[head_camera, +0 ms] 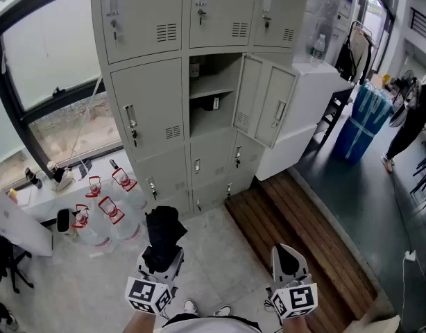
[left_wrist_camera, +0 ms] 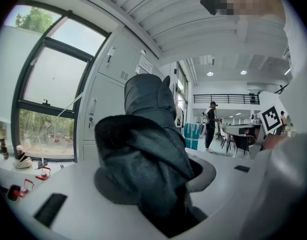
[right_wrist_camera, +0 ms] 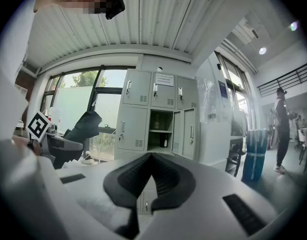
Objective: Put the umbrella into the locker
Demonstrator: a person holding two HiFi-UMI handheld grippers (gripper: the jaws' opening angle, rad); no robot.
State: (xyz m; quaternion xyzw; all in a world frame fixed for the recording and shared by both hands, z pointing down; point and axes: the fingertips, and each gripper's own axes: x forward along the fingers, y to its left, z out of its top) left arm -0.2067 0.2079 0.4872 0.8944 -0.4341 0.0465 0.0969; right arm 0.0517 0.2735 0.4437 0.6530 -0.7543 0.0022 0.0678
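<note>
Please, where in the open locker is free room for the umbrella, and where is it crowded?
In the open locker, the upper shelf is bare right of the bottle at its left wall. Below, a dark object stands near the middle; bare floor remains around it. The open door borders the right side.

Black umbrella (head_camera: 163, 238) against pale grey lockers (head_camera: 147, 103) marked with dark vent slits; the left gripper (head_camera: 162, 257) and right gripper (head_camera: 288, 257) are white with black pads, and their marker cubes (head_camera: 149, 295) are patterned in black-and-white squares. Clear water bottles (head_camera: 105, 217) show red handles over a light grey, faintly speckled floor (head_camera: 220, 241), next to dark brown slatted wooden decking (head_camera: 303, 234). A blue bin (head_camera: 362, 120) with paler bands meets dark grey flooring (head_camera: 379, 200)
</note>
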